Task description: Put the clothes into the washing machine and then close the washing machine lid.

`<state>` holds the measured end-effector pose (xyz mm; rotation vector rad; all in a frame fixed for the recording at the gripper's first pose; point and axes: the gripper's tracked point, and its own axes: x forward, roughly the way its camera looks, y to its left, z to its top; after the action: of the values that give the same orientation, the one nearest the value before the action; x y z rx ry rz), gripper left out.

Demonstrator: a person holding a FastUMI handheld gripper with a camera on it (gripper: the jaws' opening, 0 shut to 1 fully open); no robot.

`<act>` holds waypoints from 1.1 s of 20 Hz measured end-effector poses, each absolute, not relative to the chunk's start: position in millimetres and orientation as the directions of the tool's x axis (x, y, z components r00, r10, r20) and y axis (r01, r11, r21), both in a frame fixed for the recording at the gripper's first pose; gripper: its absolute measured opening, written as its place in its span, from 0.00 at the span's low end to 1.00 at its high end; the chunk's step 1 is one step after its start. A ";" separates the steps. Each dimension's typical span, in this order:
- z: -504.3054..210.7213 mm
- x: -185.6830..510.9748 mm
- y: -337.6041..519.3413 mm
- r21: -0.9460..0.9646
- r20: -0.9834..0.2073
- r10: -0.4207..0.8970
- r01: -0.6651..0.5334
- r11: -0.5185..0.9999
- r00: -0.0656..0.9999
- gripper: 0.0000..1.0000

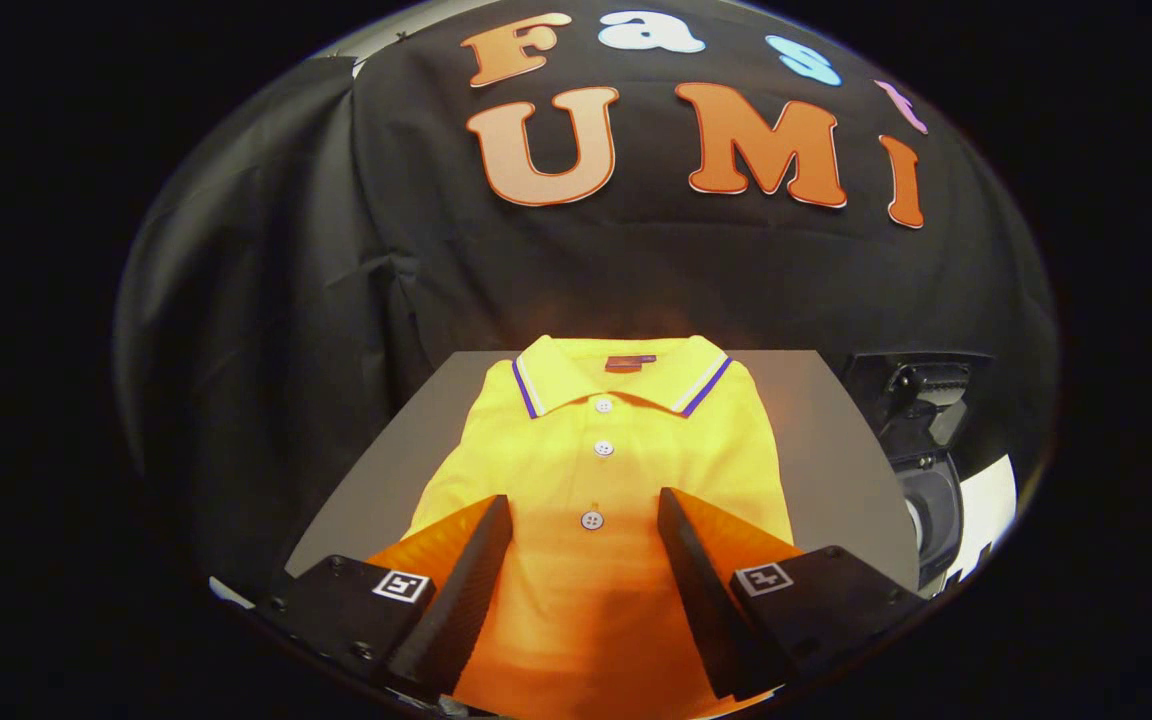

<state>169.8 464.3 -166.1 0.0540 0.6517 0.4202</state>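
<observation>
At the right of the scene, just past the edge of the table, you have the washing machine (pixel 936 500), a dark and white appliance of which you see a black upper part and a round dark opening below it. From here you cannot tell what lies inside that opening, nor how its lid stands.

Your task garment, a bright yellow short-sleeved polo shirt (pixel 601 470) with a blue-and-white striped collar and three white buttons down the placket, lies flat and face up on the grey rectangular tabletop (pixel 396 450). Its collar points to the far side, toward the black cloth wall, and its hem runs toward you, passing under the tool. A small dark red label sits inside the neck.

Your gripper (pixel 584 520) hangs over the near part of the shirt with its two fingers spread wide apart, holding nothing. The lowest button lies between the fingertips, and the chest and collar lie beyond them. The left finger (pixel 456 590) stands over the shirt's left half, the right finger over its right half. Whether the fingertips touch the fabric you cannot tell.
</observation>
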 end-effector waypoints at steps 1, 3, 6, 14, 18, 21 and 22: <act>-166.7 169.4 464.6 0.170 -0.579 0.399 -0.374 0.912 0.711 0.93; -167.6 168.5 466.8 0.177 -0.579 0.419 -0.393 0.902 0.700 0.85; -167.3 168.8 475.4 0.228 -0.566 0.474 -0.424 0.877 0.675 0.62; -160.7 166.4 474.2 0.320 -0.495 0.534 -0.428 0.845 0.685 0.08; -122.6 168.7 478.9 0.309 -0.331 0.572 -0.486 0.817 0.750 0.08; -85.1 156.3 475.2 0.329 -0.229 0.590 -0.509 0.795 0.774 0.07; -76.8 156.0 472.5 0.332 -0.204 0.589 -0.511 0.793 0.782 0.08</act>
<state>156.0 472.5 -76.8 0.2663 0.3071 0.6018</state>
